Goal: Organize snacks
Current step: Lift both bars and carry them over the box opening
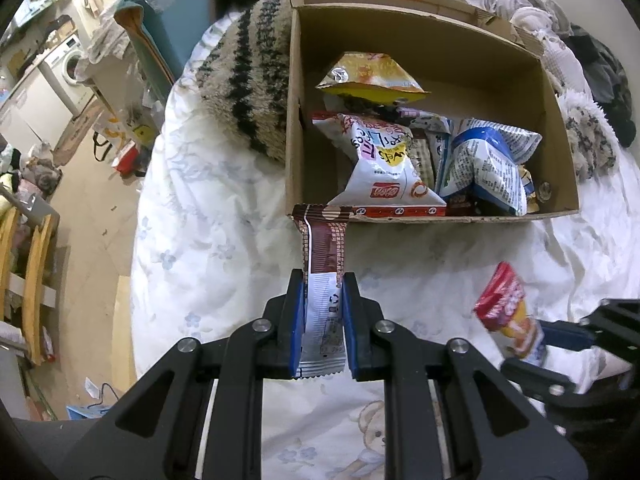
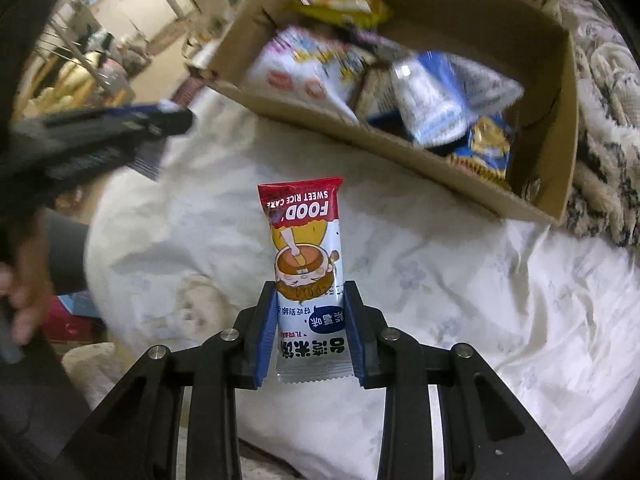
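My left gripper (image 1: 323, 280) is shut on a brown and white snack bar (image 1: 324, 256), held above the white quilt just in front of the cardboard box (image 1: 420, 220). The box holds several snack bags, among them a yellow one (image 1: 370, 76), a white one (image 1: 384, 168) and a blue one (image 1: 488, 164). My right gripper (image 2: 310, 288) is shut on a red-topped sweet rice cake packet (image 2: 306, 248), held over the quilt short of the box (image 2: 400, 148). That packet (image 1: 508, 312) also shows at lower right in the left wrist view. The left gripper (image 2: 176, 118) appears blurred at upper left in the right wrist view.
A floral white quilt (image 1: 224, 224) covers the bed. A striped fuzzy blanket (image 1: 248, 80) lies against the box's left side and another fuzzy throw (image 1: 588, 140) on its right. The bed edge drops to a cluttered floor (image 1: 88, 208) on the left.
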Demonstrator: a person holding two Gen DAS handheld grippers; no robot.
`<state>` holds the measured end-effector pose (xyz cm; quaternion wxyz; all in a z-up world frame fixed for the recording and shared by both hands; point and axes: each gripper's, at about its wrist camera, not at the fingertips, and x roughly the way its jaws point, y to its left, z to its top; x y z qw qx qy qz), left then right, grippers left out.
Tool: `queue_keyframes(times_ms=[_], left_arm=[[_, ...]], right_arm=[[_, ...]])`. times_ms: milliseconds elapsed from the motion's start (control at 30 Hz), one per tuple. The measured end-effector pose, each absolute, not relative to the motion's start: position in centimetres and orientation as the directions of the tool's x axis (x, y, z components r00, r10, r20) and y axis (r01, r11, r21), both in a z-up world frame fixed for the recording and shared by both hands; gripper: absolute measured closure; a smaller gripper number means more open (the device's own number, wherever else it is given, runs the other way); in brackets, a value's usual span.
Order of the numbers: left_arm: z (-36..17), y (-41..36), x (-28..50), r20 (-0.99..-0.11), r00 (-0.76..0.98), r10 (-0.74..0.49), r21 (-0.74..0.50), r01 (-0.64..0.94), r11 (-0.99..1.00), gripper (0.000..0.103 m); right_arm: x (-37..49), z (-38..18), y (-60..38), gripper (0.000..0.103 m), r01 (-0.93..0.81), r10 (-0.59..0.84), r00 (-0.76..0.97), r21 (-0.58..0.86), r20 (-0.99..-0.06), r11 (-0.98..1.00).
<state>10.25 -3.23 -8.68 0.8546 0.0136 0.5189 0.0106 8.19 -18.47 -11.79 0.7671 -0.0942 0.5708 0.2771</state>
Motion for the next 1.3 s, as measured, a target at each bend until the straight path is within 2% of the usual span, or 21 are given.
queue_keyframes(times_ms=[200, 400, 633, 1000, 1300], left_arm=[[-7.5, -3.0, 9.2, -0.864, 0.503, 0.014, 0.013, -0.005, 1.000, 0.088], [-5.2, -3.2, 10.3, -0.844, 0.536, 0.001, -0.002, -0.005, 1.000, 0.088], [-2.5, -5.1, 14.5, -0.817, 0.577, 0.002, 0.031, 0.042, 0.999, 0.088], [-1.3, -8.4, 21.3, -0.794, 0.608, 0.012, 0.086, 0.092, 0.992, 0.088], [-3.6, -8.5, 24.4, -0.813, 0.581, 0.049, 0.110, 0.070, 0.991, 0.088]], right_arm=[[7.9, -8.0, -18.4, 0.070, -0.556, 0.416, 0.263, 0.216, -0.870, 0.803], [9.7, -4.8, -19.4, 0.070, -0.486, 0.483, 0.354, 0.284, -0.801, 0.827], [14.4, -3.6, -22.0, 0.070, -0.361, 0.490, 0.435, 0.352, -0.756, 0.864], [19.9, -3.8, -25.4, 0.070, -0.186, 0.456, 0.474, 0.420, -0.753, 0.888], [23.3, -6.8, -26.6, 0.070, -0.073, 0.434, 0.427, 0.448, -0.793, 0.891]])
